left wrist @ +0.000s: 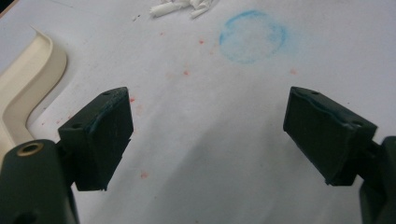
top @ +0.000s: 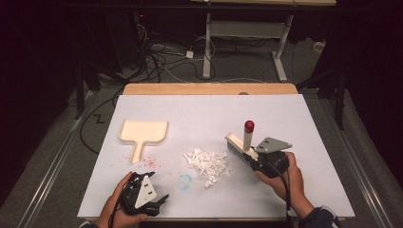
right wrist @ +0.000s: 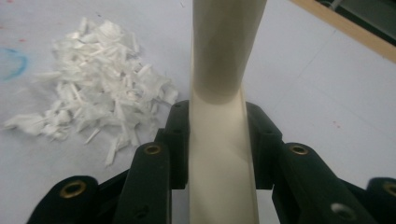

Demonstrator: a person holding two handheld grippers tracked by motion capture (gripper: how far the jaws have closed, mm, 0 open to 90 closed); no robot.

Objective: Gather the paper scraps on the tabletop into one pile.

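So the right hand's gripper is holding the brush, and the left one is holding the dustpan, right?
Not quite. The right gripper does hold the brush, but the left gripper holds nothing: the left gripper view shows its fingers wide apart over bare table, with the dustpan lying off to the side.

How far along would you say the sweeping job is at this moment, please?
Done: the right gripper is clamped on the cream brush with the red-tipped handle. In hand: its bristles stand beside the pile of white paper shreds, apparently unswept. Left: the open left gripper holds nothing, and the cream plastic dustpan lies apart, empty.
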